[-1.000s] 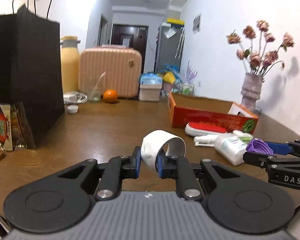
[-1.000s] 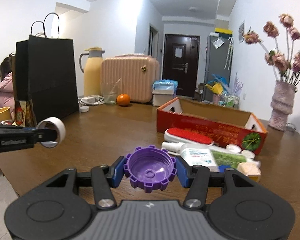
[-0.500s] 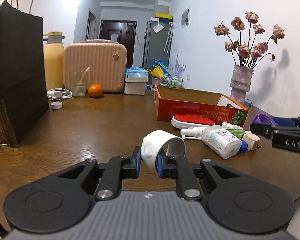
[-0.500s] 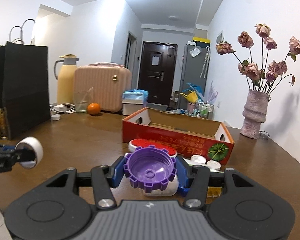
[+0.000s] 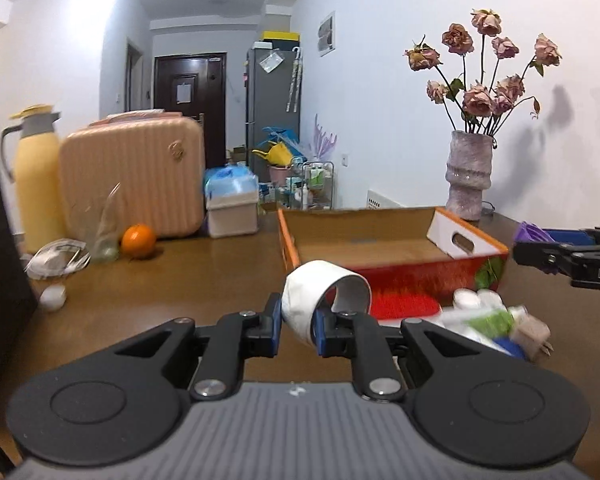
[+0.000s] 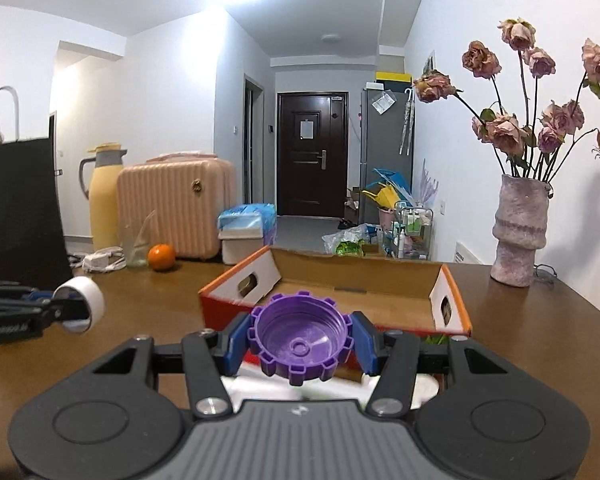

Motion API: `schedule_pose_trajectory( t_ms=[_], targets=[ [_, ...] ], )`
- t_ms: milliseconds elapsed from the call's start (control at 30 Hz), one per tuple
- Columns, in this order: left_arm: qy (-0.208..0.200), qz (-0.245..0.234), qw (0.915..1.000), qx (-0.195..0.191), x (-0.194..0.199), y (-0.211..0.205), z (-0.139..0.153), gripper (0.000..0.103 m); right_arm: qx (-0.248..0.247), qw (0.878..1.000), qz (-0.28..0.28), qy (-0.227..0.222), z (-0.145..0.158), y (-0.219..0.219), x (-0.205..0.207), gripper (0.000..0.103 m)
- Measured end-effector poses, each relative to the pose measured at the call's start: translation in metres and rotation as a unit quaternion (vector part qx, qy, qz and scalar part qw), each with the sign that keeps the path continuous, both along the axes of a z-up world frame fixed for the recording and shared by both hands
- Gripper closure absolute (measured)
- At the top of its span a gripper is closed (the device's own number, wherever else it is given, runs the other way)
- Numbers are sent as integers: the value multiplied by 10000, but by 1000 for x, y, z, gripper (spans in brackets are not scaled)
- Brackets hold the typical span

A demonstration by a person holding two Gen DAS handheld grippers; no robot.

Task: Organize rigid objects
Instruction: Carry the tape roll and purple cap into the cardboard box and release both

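My left gripper [image 5: 296,322] is shut on a white tape roll [image 5: 316,300], held above the table just before the near left corner of the orange cardboard box [image 5: 380,242]. My right gripper [image 6: 298,346] is shut on a purple ridged cap [image 6: 300,338], held in front of the box's [image 6: 356,280] near wall. The tape roll also shows at the left of the right wrist view [image 6: 80,304]. The purple cap shows at the right of the left wrist view [image 5: 530,234]. The box's inside looks bare.
A red brush [image 5: 404,305], white caps [image 5: 466,298], a lotion bottle [image 5: 484,322] and a plug [image 5: 530,336] lie before the box. Behind are an orange [image 5: 139,240], a glass [image 5: 106,236], a pink case [image 5: 136,180], a yellow flask [image 5: 36,176], a flower vase [image 5: 468,174] and a black bag [image 6: 16,208].
Both grippers have risen and moved forward toward the orange box, each still holding its object. The box's inside has come into view.
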State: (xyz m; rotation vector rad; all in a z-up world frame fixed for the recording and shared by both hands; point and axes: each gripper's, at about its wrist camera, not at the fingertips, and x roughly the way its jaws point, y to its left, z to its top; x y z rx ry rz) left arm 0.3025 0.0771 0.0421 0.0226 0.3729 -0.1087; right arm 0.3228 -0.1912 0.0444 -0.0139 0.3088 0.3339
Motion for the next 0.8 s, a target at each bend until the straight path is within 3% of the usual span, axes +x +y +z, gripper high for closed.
schedule_pose_trajectory(
  t_ms=[100, 200, 333, 433, 533, 633, 700, 800],
  targets=[
    [-4, -161, 9998, -112, 41, -1, 16, 87, 156, 9996, 49, 217, 10, -18, 38, 50],
    [277, -389, 9982, -350, 98, -6, 28, 87, 15, 9996, -74, 274, 21, -34, 81, 50],
    [479, -137, 9987, 68, 176, -24, 23, 87, -208, 9976, -237, 609, 24, -49, 150, 50],
    [904, -58, 9958, 117, 235, -35, 12, 87, -672, 9943, -340, 751, 15, -49, 202, 50],
    [1410, -179, 9898, 75, 293, -47, 1, 87, -737, 9877, -449, 1301, 1, -53, 269, 50],
    [1782, 10, 9824, 560, 347, -60, -14, 88, -1251, 9785, -709, 1482, -15, -45, 321, 50],
    [1957, 36, 9772, 828, 370, -65, -23, 88, -1485, 9724, -731, 1643, -25, -39, 345, 50],
    [2266, -96, 9703, 845, 389, -65, -36, 88, -1775, 9608, -649, 2026, -43, -28, 373, 50]
  ],
)
